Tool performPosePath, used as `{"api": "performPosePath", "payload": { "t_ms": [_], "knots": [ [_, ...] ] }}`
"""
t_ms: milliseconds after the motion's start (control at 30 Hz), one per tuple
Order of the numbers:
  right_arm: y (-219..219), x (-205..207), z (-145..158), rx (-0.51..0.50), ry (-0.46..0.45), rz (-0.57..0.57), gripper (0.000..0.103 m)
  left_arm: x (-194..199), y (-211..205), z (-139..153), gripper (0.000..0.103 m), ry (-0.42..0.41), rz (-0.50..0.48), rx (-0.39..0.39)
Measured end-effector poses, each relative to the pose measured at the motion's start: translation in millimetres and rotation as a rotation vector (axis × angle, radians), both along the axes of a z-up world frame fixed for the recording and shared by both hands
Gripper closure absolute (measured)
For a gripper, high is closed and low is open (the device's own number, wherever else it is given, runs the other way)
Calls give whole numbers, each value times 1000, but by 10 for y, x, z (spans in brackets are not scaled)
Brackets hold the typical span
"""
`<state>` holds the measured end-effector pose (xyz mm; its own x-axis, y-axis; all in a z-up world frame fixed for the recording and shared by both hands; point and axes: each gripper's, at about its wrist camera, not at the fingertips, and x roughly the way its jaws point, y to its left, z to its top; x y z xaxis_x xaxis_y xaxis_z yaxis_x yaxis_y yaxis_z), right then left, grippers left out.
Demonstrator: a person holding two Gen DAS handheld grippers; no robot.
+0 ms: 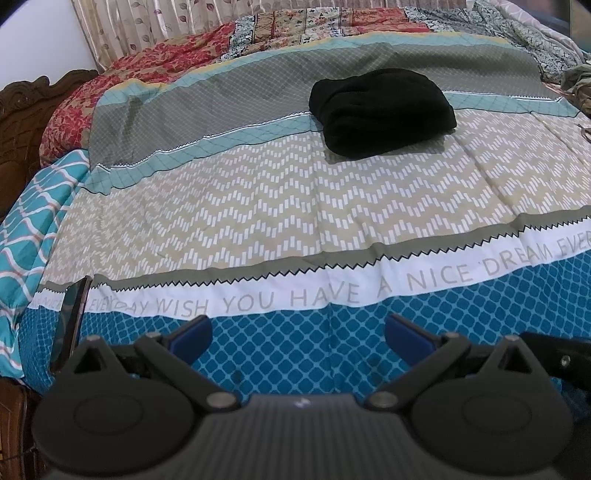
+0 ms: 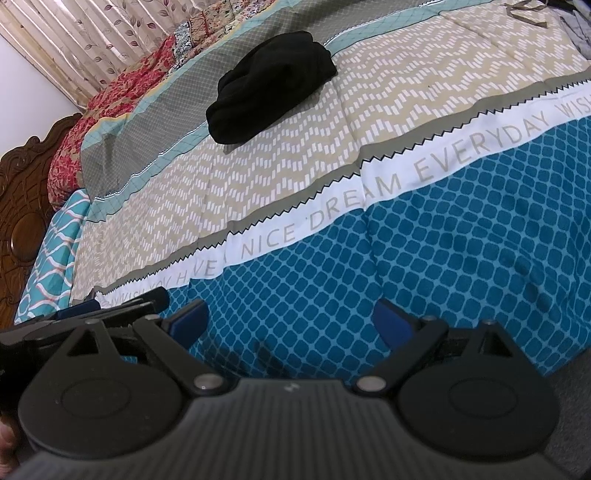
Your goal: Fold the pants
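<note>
A bed is covered by a patterned sheet [image 1: 258, 206] printed in bands: grey-green, beige with white zigzag dashes, a white strip and blue lattice. On the white strip grey capitals are printed; "WISH YOU HAVE A NICE DREAM EVER" can be read in the left view, with the strip running on past the frame, and "NICE DREAM EVERYDAY WISH" in the right view. The pants [image 1: 382, 110], black and bundled into a compact fold, are seen lying on the far part of the sheet, across the teal stripe and the beige band, well apart from both grippers. The left gripper [image 1: 298, 332] is held over the blue lattice with its jaws spread wide and nothing between them. The right gripper [image 2: 291, 317] is likewise released and empty. A dark phone [image 1: 72, 321] is seen at the left edge. A carved wooden headboard [image 2: 22, 206] and a leaf-print curtain [image 2: 92, 33] are seen beyond.
</note>
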<state>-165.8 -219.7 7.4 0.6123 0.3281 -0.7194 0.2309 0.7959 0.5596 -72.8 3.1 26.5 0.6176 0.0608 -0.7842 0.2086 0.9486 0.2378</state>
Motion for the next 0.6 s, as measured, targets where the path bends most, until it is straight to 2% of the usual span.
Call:
{"api": "performPosePath", "payload": {
  "t_ms": [600],
  "knots": [
    [15, -17, -15, -2, -3, -7, 6, -37, -15, 6, 0, 10, -32, -26]
  ]
}}
